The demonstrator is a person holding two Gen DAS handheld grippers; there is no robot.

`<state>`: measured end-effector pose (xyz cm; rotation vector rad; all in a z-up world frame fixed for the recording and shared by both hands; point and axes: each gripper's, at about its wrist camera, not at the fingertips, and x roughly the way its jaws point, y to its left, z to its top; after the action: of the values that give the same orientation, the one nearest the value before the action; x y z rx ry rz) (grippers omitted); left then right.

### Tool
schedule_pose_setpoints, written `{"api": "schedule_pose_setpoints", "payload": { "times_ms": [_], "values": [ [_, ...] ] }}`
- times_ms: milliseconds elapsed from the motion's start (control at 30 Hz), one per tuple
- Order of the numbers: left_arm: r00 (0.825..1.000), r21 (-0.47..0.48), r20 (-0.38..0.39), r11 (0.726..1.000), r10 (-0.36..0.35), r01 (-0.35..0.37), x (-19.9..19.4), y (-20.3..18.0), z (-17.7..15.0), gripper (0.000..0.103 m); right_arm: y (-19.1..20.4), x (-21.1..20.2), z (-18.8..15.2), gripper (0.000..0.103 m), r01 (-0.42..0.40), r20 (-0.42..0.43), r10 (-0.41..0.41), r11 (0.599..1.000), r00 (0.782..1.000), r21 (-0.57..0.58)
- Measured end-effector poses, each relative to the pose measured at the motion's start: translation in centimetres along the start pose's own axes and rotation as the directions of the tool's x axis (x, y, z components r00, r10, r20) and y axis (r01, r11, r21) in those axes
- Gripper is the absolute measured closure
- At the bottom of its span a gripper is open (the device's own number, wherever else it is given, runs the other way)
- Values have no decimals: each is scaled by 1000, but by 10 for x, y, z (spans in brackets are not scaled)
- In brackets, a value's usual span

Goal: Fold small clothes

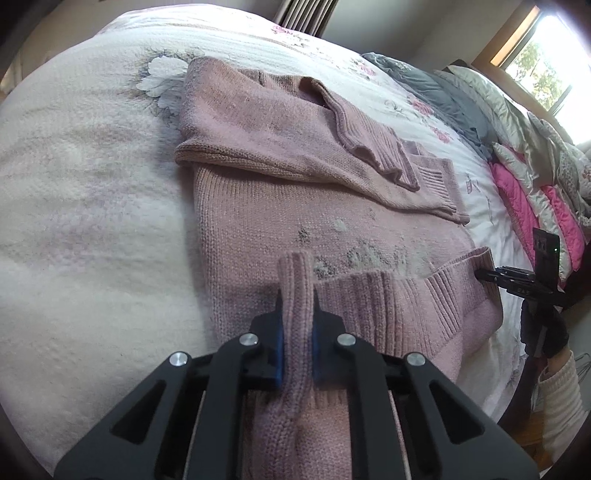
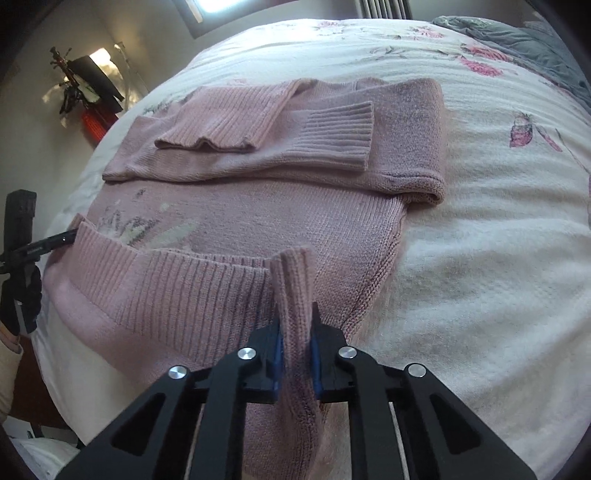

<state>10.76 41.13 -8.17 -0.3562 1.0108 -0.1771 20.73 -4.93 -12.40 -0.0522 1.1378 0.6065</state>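
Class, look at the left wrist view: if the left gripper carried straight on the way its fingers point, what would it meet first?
The left gripper, shut on the ribbed hem, points across the pink sweater. It would probably first meet the sleeves folded across the sweater's body, though depth is hard to judge through the fisheye.

daylight glares from window point(image 1: 550, 55); fisheye edges warped, dark.

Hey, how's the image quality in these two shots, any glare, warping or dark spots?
Left wrist view: the window blows out white, and fisheye warping curves the bed. Right wrist view: another bright window, dim corner at left, pink sweater evenly lit and sharp.
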Motion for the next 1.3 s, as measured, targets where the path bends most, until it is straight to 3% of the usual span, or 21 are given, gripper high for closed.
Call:
{"api": "schedule_pose_setpoints", "payload": {
  "times_ms": [167,333,467,667,800,967,1100,1300],
  "values": [
    [988,47,149,999,-31,24,-45,-20,5,95,7,-47,-7,93,-82,120,83,997,989,-14],
    [965,73,252,995,-77,61,-73,-38,29,95,7,-93,5,93,-137,239,136,990,961,-9],
    [948,70,308,995,-84,65,-80,-41,66,95,1,-113,34,93,-138,315,130,990,940,4],
    [926,68,374,998,-42,18,-68,-41,134,95,-21,-113,97,93,-106,355,81,993,931,51],
    [927,45,376,999,-2,-16,-40,-31,179,95,-39,-97,145,93,-94,350,54,991,935,97],
    [948,-8,314,999,47,-46,8,-7,208,95,-63,-50,185,93,-99,291,44,979,956,177],
    [964,-46,248,995,93,-84,46,13,212,95,-71,-8,197,93,-59,224,12,977,975,206],
    [975,-98,178,988,136,-120,79,36,212,94,-82,32,199,93,-21,166,-21,968,986,249]
  ]
}}
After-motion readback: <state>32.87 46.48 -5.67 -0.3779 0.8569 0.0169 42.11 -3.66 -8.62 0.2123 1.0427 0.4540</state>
